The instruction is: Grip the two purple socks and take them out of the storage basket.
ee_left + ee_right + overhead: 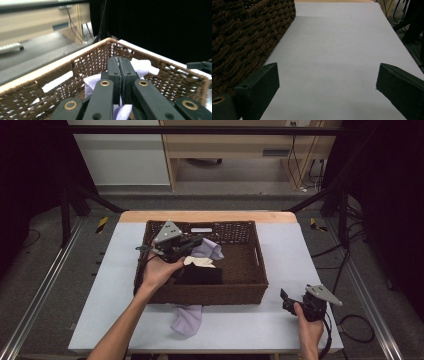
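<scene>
No writing is showing. At frame centre, the left gripper [192, 243] is pinching a pale lilac cloth [208, 249] over the woven brown basket [252, 285]; the right gripper [286, 299], jaws gaping wide and empty, is sitting lower right on the smooth white table [280, 245].

Even overhead light reaches my high view: the pale worktop [260, 320] reads bright, the surrounding room falls to near black. The basket [210, 295] throws a soft shadow along its base. My claw views look soft, their nearest black jaws blurred, the background dark and grainy.
</scene>
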Demonstrator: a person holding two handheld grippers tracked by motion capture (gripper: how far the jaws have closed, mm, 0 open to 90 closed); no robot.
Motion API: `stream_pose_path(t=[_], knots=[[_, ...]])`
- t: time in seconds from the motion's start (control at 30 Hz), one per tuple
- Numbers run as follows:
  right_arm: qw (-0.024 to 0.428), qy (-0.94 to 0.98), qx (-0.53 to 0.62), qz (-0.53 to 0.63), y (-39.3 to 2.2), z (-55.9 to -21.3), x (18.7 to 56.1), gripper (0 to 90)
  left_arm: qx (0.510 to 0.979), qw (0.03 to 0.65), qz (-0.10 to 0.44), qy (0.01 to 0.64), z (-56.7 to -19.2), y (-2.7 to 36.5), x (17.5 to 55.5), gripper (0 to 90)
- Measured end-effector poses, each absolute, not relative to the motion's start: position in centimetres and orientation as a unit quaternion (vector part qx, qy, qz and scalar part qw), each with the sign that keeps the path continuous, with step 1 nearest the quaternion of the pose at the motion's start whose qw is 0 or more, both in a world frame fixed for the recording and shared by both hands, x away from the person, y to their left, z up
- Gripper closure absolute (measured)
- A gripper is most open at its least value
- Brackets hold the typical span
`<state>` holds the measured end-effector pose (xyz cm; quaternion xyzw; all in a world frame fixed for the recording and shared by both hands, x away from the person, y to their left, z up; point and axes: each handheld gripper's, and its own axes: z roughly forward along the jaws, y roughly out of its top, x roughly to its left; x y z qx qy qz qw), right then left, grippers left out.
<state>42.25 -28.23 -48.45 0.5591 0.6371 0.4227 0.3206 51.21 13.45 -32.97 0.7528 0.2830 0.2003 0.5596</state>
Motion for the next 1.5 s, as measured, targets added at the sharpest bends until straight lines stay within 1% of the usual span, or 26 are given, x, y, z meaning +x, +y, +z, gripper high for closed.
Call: stream_pose_path(t=[0.23, 0.3, 0.33, 0.43, 0.8, 1.07, 1.27, 1.5], knots=[[0.321, 0.638, 0.559, 0.421, -28.2, -48.5, 42.3, 5.2, 0.742, 0.581, 0.204, 0.263, -31.0, 14.9, 48.8, 88.0], [0.320, 0.637, 0.559, 0.423, -28.2, -48.5, 42.3, 5.2, 0.738, 0.591, 0.204, 0.252, -30.4, 15.2, 47.4, 88.0], [0.320, 0.637, 0.559, 0.423, -28.2, -48.5, 42.3, 5.2, 0.738, 0.591, 0.204, 0.252, -30.4, 15.2, 47.4, 88.1], [0.321, 0.637, 0.560, 0.423, -28.2, -48.5, 42.3, 5.2, 0.737, 0.600, 0.206, 0.235, -30.0, 15.7, 45.7, 88.0], [0.322, 0.638, 0.559, 0.421, -28.2, -48.5, 42.3, 5.3, 0.729, 0.620, 0.205, 0.206, -29.5, 17.5, 41.6, 88.0], [0.325, 0.638, 0.558, 0.419, -28.2, -48.5, 42.2, 5.3, 0.736, 0.620, 0.190, 0.195, -31.3, 17.8, 39.4, 88.0], [0.325, 0.637, 0.557, 0.421, -28.1, -48.5, 42.2, 5.4, 0.749, 0.605, 0.181, 0.199, -33.4, 17.6, 38.8, 88.0], [0.328, 0.637, 0.555, 0.422, -28.1, -48.5, 42.2, 5.4, 0.768, 0.585, 0.156, 0.207, -36.5, 17.4, 38.1, 88.0]])
